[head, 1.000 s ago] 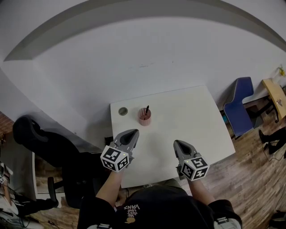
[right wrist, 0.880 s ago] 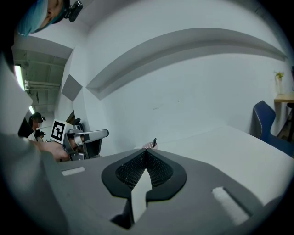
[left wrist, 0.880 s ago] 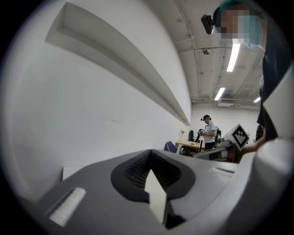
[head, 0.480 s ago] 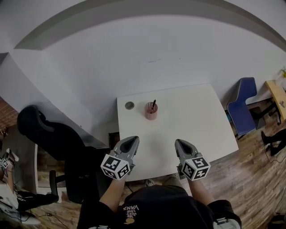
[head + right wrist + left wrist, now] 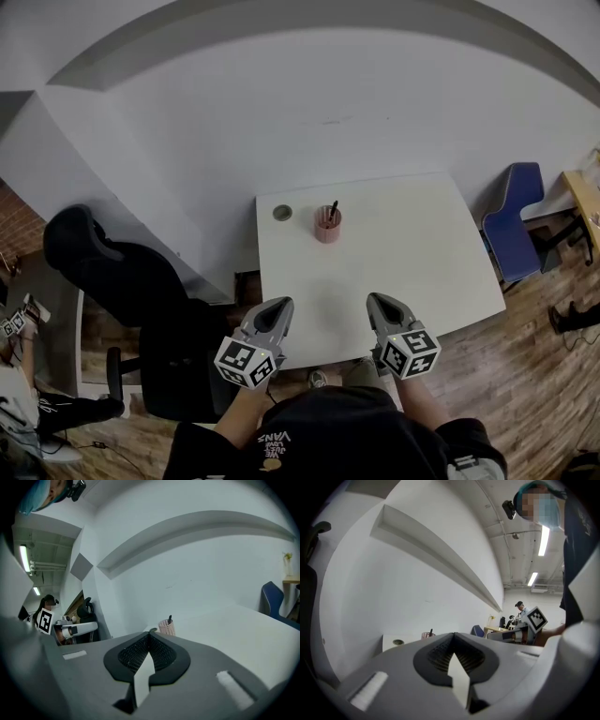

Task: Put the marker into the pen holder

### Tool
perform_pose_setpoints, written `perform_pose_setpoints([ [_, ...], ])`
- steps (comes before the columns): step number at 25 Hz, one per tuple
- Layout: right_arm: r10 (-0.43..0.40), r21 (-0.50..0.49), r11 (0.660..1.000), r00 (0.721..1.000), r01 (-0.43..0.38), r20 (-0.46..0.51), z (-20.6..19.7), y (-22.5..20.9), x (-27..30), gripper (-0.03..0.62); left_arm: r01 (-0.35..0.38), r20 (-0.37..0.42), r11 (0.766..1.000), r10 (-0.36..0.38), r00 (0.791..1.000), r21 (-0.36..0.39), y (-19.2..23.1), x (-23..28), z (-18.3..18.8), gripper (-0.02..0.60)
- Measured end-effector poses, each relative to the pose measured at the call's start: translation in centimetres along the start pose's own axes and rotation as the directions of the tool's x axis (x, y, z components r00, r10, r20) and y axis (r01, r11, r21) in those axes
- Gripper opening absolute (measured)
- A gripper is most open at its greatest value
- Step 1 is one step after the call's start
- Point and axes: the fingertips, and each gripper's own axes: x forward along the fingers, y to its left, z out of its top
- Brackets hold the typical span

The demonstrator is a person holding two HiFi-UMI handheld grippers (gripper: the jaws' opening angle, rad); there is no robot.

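White tabletop [image 5: 403, 253] against a white wall; wood-plank floor [image 5: 525, 375]. Black office chair [image 5: 103, 272] on its left, blue chair [image 5: 520, 216] on its right. Pink mesh pen holder [image 5: 327, 226] near the far left corner, with the black marker [image 5: 333, 210] standing in it. A small round grey object [image 5: 282, 213] lies near, apart. Left tool [image 5: 278, 305] and right tool [image 5: 375, 300]: jaws pressed together, nothing between. One second ago both hung over the tabletop; now they hang at its near edge, and the holder lies farther off.
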Motion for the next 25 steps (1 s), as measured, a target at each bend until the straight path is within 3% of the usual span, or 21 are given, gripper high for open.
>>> perform_pose_setpoints([
  [6,0.010,-0.016,1.000,1.000,-0.010,-0.007,-0.4,0.9,0.1,0.002,-0.021,0.026,0.999,0.023,0.999,-0.046,-0.1,-1.6,-0.7,0.052],
  [25,0.043,-0.061,0.997,0.999,-0.044,-0.022,-0.2,2.5,1.7,0.002,-0.064,0.034,0.996,0.066,0.997,-0.068,0.4,-3.4,-1.1,0.052],
])
